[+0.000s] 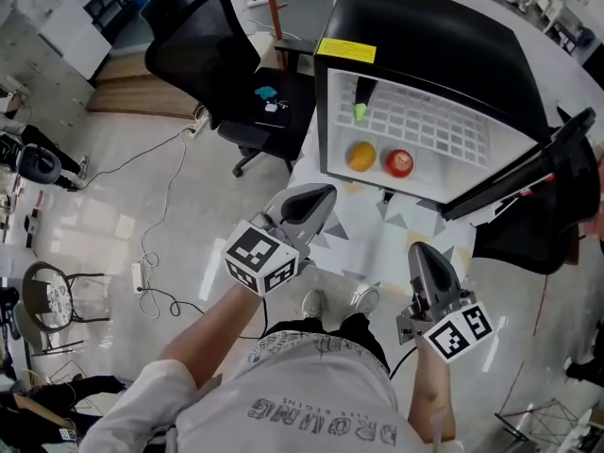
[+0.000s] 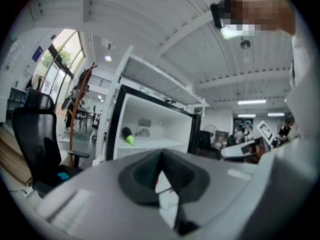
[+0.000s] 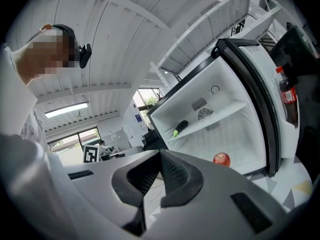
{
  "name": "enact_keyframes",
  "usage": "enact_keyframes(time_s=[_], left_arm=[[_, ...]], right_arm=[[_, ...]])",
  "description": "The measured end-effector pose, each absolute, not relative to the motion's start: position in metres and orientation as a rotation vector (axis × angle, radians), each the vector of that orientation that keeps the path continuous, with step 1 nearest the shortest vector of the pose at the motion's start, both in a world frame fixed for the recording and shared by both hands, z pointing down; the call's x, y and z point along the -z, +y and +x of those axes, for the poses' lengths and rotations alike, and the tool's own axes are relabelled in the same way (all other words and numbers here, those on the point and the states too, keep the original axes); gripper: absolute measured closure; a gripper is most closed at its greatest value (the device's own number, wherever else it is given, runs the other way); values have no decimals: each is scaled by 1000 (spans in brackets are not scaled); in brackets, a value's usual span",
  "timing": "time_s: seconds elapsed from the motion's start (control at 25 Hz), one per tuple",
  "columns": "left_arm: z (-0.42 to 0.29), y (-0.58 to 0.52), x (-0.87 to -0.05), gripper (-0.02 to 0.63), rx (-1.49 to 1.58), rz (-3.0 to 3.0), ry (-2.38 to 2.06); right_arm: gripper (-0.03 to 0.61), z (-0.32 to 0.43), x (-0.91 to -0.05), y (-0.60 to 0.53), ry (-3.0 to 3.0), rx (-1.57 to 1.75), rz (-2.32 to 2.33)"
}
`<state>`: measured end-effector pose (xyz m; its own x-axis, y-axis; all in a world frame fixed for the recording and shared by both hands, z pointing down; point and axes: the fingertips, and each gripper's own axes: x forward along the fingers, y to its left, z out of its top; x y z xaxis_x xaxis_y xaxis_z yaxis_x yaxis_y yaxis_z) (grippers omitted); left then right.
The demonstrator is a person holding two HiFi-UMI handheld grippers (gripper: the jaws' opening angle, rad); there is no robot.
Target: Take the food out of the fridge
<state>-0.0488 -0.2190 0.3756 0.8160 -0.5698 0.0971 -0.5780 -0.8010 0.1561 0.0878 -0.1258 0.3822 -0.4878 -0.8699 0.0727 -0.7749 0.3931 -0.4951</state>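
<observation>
A small black fridge (image 1: 429, 36) stands on a white table with its door (image 1: 528, 173) swung open to the right. On its wire shelf lies a dark vegetable with a green tip (image 1: 361, 102). Below it sit an orange (image 1: 361, 157) and a red apple (image 1: 399, 163). My left gripper (image 1: 316, 201) is shut and empty, short of the fridge's lower left corner. My right gripper (image 1: 422, 253) is also shut and empty, further back, below the apple. The left gripper view shows the vegetable (image 2: 127, 135) beyond the left gripper (image 2: 161, 156). The right gripper view shows the right gripper (image 3: 161, 154), the vegetable (image 3: 179, 127) and the apple (image 3: 221, 159).
A red-capped bottle (image 3: 286, 96) stands in the door rack. A black office chair (image 1: 203, 45) is left of the fridge, with cables (image 1: 160, 234) trailing over the floor. A round stool (image 1: 52, 295) stands at the far left.
</observation>
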Motion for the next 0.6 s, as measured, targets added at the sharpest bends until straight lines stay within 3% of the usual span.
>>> enact_keyframes(time_s=[0.6], left_arm=[[-8, -301, -359, 600, -182, 2817, -1246]], right_arm=[[591, 146, -383, -170, 2507, 750, -1341]])
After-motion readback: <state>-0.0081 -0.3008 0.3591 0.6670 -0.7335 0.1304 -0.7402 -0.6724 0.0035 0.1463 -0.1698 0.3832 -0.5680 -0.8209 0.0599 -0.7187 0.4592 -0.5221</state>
